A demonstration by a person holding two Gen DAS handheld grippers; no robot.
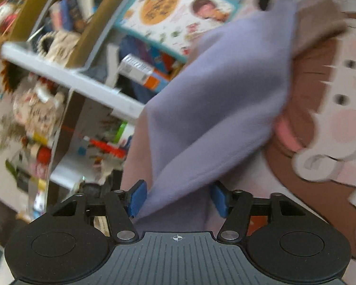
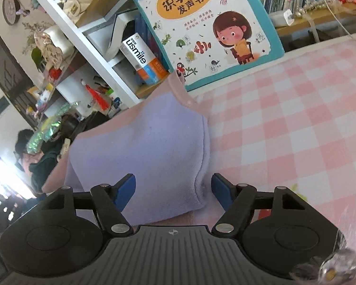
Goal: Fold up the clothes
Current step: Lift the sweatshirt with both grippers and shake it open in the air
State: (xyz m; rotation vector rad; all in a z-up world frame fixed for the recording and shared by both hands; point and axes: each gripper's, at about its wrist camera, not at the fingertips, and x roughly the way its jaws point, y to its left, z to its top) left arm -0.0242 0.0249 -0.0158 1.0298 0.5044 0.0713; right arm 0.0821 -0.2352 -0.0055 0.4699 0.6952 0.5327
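One lavender fleece garment point(image 2: 154, 152) with pink trim lies on the pink-checked surface point(image 2: 284, 123), just near of a propped children's book point(image 2: 201, 23). It looks soft, light and limp, so it will sag. A seamed edge or corner seems the best place to take it. Two claws: the right claw point(image 2: 173, 192) straddles the near hem, released. The left claw point(image 1: 176, 198) has cloth between its jaws; I cannot tell whether it pinches.

The lilac garment point(image 2: 154, 147) is soft matt fleece cloth with a pink cloth edge. The checked cover point(image 2: 284, 118) at right looks glossy and smooth. The picture book point(image 2: 201, 23) has glossy card. Gripper fingers point(image 2: 124, 190) are matt blue plastic.
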